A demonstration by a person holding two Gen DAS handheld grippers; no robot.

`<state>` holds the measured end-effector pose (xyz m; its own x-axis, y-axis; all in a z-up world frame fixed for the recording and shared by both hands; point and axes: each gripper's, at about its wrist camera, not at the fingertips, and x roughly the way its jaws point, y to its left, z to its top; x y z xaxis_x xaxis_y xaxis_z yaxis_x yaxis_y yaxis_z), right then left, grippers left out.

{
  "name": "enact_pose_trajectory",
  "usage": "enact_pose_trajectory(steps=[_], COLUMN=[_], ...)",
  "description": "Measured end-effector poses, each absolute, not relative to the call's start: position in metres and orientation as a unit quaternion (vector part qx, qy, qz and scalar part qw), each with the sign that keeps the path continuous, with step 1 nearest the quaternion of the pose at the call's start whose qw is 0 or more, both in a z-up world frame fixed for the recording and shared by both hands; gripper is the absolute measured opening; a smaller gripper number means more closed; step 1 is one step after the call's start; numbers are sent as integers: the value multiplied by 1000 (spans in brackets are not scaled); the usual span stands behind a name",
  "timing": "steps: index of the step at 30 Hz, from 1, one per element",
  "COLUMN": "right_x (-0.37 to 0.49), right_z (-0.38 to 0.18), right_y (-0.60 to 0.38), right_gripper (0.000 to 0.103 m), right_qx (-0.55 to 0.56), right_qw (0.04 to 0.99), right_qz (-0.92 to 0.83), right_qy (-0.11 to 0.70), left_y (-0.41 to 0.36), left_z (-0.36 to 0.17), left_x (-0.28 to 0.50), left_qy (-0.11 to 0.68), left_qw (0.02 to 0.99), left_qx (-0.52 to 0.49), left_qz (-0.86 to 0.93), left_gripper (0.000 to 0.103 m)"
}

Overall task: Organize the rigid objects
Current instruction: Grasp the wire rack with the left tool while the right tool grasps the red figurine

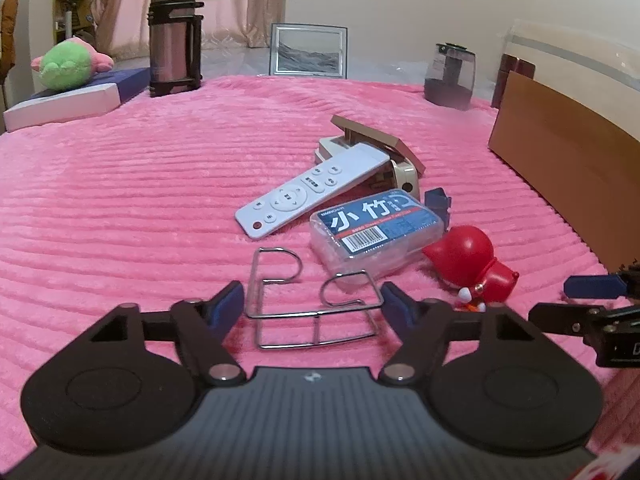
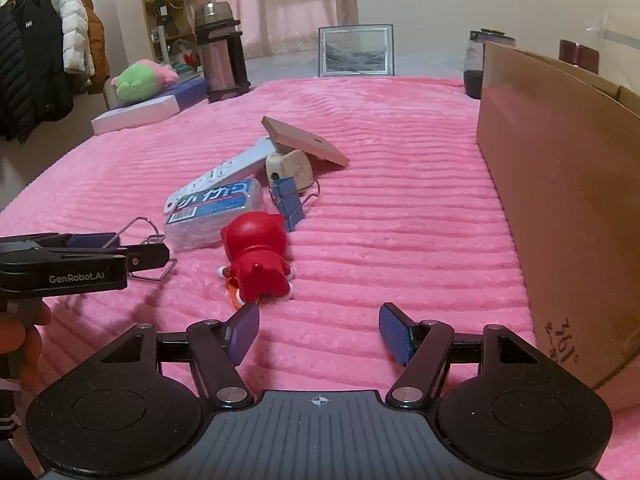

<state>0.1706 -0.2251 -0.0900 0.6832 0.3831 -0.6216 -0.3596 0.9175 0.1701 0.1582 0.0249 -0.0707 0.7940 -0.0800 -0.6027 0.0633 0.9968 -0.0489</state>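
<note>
My left gripper [image 1: 312,304] sits low over the pink blanket [image 1: 120,200] with its jaws spread on either side of a wire rack [image 1: 312,312]; the blue pads flank the rack's ends, and I cannot tell for sure whether they touch the wire yet. The rack lies flat near the blanket's near edge, just in front of a clear box [image 1: 376,232] with a blue label. Leaning on that box from behind is a white remote [image 1: 312,196], propped against a tan block [image 1: 376,140] in the middle of the blanket. My right gripper [image 2: 318,334] hangs with its jaws spread and nothing between them, just behind a red toy [image 2: 258,260] that lies on its front. A blue clip [image 2: 288,200] stands beyond the toy, beside a beige plug [image 2: 292,168]. A cardboard box [image 2: 560,200] stands along the blanket's right edge
</note>
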Motion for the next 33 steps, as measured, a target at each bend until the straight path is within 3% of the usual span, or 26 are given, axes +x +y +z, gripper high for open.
enact_pose_trajectory(steps=[27,33], right_x=[219,228], right_z=[-94,-97], right_y=[-176,-170], right_gripper=[63,46], right_qx=[7,5], right_qw=[908,902], right_qz=[260,262], right_qy=[329,342], left_y=[54,55], left_z=[-53,-53], left_x=[144,143], left_qy=[312,314], left_qw=[948,947], left_qx=[-26,-28], left_qz=[-64,-67], left_gripper=[65,65])
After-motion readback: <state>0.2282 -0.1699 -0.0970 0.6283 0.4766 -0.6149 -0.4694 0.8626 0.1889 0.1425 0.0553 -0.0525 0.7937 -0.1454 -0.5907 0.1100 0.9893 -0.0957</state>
